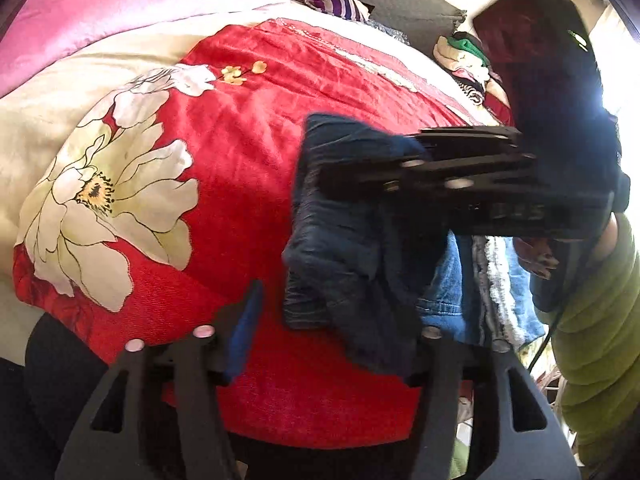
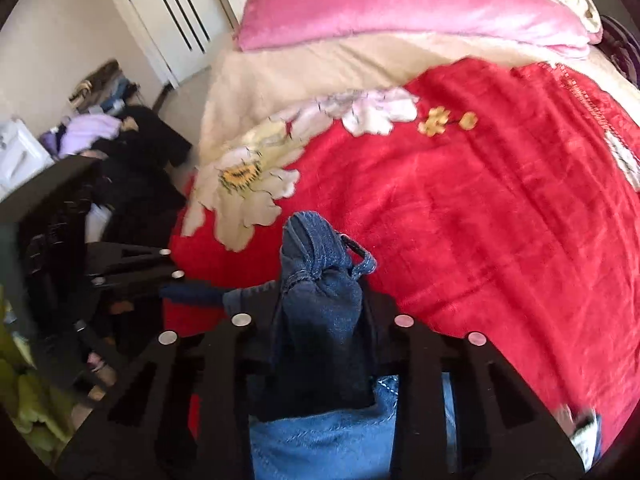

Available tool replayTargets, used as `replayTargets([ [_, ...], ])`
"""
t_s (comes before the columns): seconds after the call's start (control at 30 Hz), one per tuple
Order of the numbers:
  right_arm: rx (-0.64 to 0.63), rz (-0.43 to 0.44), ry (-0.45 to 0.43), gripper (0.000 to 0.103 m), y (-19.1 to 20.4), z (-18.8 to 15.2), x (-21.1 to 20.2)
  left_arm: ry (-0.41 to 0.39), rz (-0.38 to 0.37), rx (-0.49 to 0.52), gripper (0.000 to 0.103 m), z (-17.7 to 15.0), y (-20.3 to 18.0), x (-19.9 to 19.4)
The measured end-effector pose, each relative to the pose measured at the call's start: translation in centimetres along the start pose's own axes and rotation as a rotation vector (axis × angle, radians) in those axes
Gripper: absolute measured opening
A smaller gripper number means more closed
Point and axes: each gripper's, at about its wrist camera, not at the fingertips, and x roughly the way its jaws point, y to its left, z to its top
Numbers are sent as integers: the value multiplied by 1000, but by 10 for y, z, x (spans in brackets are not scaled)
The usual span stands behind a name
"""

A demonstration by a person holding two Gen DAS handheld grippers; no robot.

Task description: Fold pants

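over the red blanket (image 2: pixel 480 220), right gripper (image 2: pixel 320 300) clamps bunched jeans (image 2: pixel 324 292).

No legible text on anything.

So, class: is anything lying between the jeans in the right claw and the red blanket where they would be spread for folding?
Nothing visible. The right claw grips the jeans over the red blanket, whose stretch ahead is bare; the pink pillow lies far back.
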Motion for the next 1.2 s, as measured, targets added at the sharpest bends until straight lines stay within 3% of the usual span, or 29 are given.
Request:
replayTargets([
  [0.1, 3, 7, -67, 23, 1, -9, -26, -8, -26, 21, 77, 0, -12, -6],
  [0.2, 14, 1, -140, 23, 0, -22, -60, -8, -93, 33, 85, 1, -24, -7],
  [0.43, 32, -57, -238, 23, -11, -50, -111, 59, -331, 1, 83, 8, -57, 13],
  [0.5, 44, -69, -254, 23, -15, -58, -118, 63, -339, 25, 63, 9, -72, 15],
  [0.6, 62, -93, -279, 23, -24, -70, -129, 61, -340, 56, 49, 12, -92, 16],
  [0.73, 111, -81, -334, 31, -39, -90, -149, 62, -350, 103, 49, 13, -117, 16],
  [0.8, 155, -85, -366, 37, -47, -103, -159, 69, -393, 148, 50, 12, -138, 17],
  [0.9, 270, -150, -424, 51, -70, -136, -181, 99, -460, 256, 62, 4, -165, 18],
  [0.97, 358, -203, -430, 51, -85, -164, -192, 79, -491, 275, 64, -1, -166, 10],
  [1.07, 431, -248, -413, 52, -92, -195, -197, 12, -435, 286, 64, 4, -158, -1],
  [1.13, 470, -255, -399, 54, -93, -211, -195, -31, -332, 319, 64, 7, -156, -4],
  [1.2, 488, -244, -388, 60, -90, -220, -189, -20, -219, 345, 62, 7, -158, 6],
])
